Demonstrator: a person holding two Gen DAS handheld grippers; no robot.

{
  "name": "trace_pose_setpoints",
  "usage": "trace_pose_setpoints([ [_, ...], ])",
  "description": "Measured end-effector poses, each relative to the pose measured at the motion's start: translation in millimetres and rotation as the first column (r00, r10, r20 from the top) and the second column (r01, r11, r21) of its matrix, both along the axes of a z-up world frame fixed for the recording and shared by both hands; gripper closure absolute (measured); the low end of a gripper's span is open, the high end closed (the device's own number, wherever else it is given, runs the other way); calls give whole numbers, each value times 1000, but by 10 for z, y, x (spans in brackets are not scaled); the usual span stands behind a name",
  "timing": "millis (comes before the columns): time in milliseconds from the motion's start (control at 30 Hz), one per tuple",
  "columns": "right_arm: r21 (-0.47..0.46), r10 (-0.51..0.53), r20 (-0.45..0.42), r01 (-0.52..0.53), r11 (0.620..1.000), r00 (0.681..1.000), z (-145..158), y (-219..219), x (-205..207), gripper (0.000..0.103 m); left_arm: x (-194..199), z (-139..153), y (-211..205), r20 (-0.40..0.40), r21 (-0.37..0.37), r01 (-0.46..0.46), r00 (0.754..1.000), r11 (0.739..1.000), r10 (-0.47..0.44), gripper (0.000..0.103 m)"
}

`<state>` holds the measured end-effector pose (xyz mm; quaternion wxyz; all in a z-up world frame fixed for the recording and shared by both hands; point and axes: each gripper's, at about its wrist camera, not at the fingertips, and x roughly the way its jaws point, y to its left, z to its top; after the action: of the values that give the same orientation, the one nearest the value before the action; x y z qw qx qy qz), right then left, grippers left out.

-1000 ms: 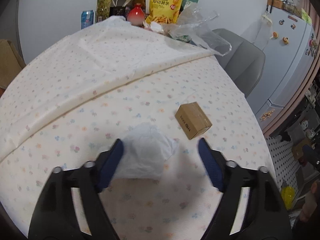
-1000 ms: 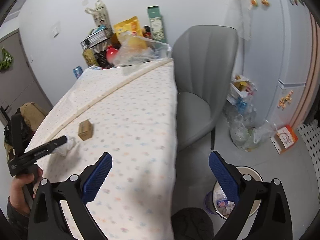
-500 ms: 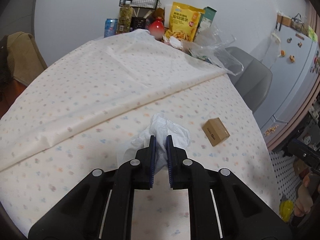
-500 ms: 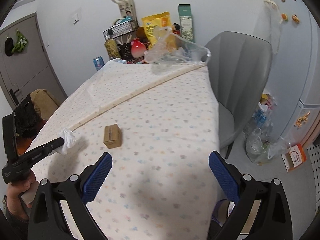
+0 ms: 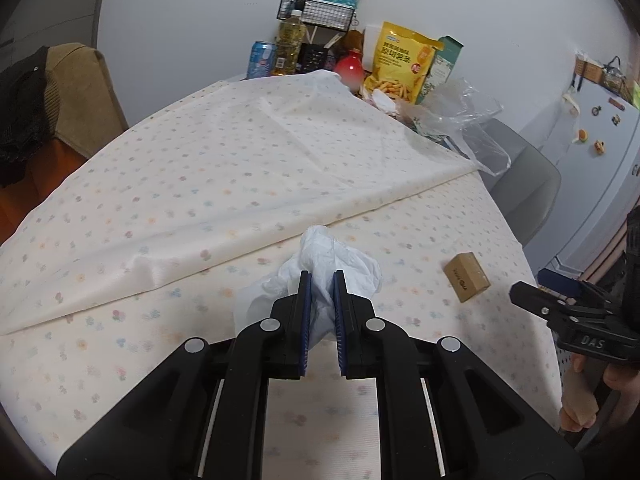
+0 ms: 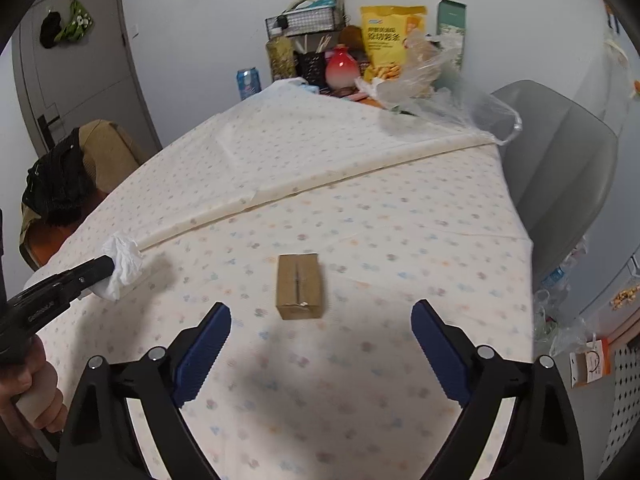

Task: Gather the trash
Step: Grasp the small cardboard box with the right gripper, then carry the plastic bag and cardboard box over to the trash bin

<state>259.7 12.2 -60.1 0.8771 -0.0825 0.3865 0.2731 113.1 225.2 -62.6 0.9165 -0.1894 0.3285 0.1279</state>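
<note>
My left gripper (image 5: 319, 280) is shut on a crumpled white tissue (image 5: 328, 258) and holds it a little above the flowered tablecloth (image 5: 200, 184). The tissue also shows in the right wrist view (image 6: 122, 266), at the tip of the left gripper (image 6: 106, 266). A small brown cardboard box (image 6: 299, 286) lies on the table straight ahead of my right gripper (image 6: 320, 320), which is open and empty, hovering just short of it. The box shows in the left wrist view (image 5: 466, 277) to the right of the tissue.
At the table's far end stand a yellow snack bag (image 6: 390, 40), a red vase (image 6: 340, 68), a blue can (image 6: 248, 82), a wire basket (image 6: 306, 20) and a clear plastic bag (image 6: 452, 104). A grey chair (image 6: 560, 168) stands right of the table.
My left gripper closed on the tissue and lifted it off the cloth. My right gripper swung from the floor side toward the table and now faces the box.
</note>
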Motion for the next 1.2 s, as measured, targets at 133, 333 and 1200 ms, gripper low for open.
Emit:
trace_pose_setpoints([
  [133,-40,9,-9,-9,999,1000,-100,198,92,20,-40,-20,94,1,-5,-29,1000,1000,29,92],
  [333,-79,22,-85,-29,996,996,-298,282,234,72,-117,-34,157,3,-15,-49,999,999,49,92],
  [1200,109,-222,-26,224,968,975,136,-1424,-300,72,293,193,-925,37,35,148,988,988,-150,92],
])
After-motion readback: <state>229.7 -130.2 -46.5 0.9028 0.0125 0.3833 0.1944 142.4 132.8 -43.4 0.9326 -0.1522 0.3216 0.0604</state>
